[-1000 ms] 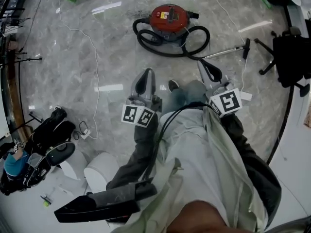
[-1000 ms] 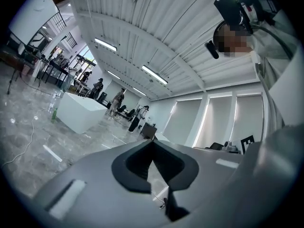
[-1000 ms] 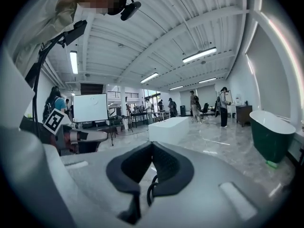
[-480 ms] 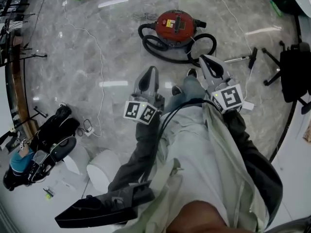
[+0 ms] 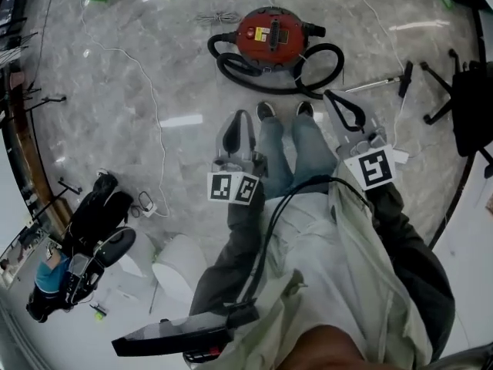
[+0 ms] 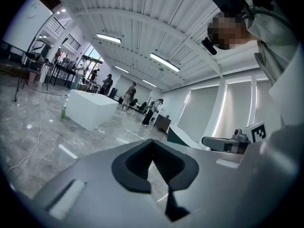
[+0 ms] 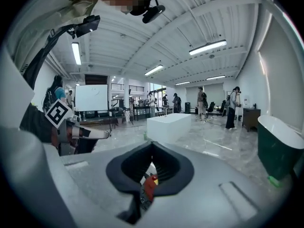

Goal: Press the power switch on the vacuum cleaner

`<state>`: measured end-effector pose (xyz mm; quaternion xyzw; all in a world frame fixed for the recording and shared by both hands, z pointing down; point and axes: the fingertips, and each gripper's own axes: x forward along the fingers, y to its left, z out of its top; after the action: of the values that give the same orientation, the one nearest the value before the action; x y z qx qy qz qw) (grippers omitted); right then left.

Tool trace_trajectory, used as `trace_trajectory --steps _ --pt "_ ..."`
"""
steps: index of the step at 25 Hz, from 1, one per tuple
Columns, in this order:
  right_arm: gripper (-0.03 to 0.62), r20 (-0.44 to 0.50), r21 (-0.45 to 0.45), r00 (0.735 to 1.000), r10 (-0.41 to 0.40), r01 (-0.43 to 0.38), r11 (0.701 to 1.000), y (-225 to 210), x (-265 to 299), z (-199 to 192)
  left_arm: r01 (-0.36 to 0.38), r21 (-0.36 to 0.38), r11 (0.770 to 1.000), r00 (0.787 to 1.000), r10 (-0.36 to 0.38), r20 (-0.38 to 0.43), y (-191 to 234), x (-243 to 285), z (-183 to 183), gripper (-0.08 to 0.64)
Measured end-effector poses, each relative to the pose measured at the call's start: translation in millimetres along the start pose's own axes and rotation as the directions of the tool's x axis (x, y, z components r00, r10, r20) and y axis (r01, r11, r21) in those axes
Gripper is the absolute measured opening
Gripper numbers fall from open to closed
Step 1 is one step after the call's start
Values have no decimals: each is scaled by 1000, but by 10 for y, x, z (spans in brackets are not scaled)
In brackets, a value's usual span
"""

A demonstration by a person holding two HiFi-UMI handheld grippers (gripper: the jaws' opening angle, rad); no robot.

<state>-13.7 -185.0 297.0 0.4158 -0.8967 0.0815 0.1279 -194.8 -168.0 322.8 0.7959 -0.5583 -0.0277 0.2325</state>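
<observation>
Since a moment ago the person has stepped up: both shoes [image 5: 266, 110] now stand side by side just short of the black hose [image 5: 333, 56], where one foot led before. The red round canister vacuum cleaner [image 5: 271, 31] sits on the grey marble floor [image 5: 108, 129] at the top of the head view, ahead of the shoes. Its long axis runs left to right, its hose socket points right, and the hose loops along its near side. The left tongs [image 5: 242, 116] and right tongs [image 5: 333, 96] are both closed on nothing, the right near the hose loop.
</observation>
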Motion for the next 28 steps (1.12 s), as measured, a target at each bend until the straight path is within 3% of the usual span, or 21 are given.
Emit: trace_trajectory --steps 3,6,12,19,23,26,28 --pt "2 -52 -39 999 -15 13 999 -95 227 -363 -26 -16 1000 999 25 -40 291 275 -335 5" --pt "2 -76 -49 997 -15 11 999 -104 505 -662 6 -10 1000 994 -7 -105 549 605 -671 5" --pt "2 -82 83 996 -43 50 995 -88 1047 -1552 67 3 998 978 -65 -196 1153 1283 -1541 5" --pt "2 -153 94 983 -100 116 989 -101 1426 -2494 47 45 998 972 -35 -231 1804 1616 -2248 5" --pt "2 -188 74 977 -103 118 990 -184 1585 -2742 57 48 997 964 -42 -261 2024 1788 -2494 5" --pt "2 -179 134 979 -96 121 984 -235 1677 -2719 109 3 994 952 -103 -289 2095 2077 -2602 5" --pt "2 -167 151 980 -110 135 979 -269 1690 -2621 141 27 990 935 -125 -331 2143 2335 -2658 5"
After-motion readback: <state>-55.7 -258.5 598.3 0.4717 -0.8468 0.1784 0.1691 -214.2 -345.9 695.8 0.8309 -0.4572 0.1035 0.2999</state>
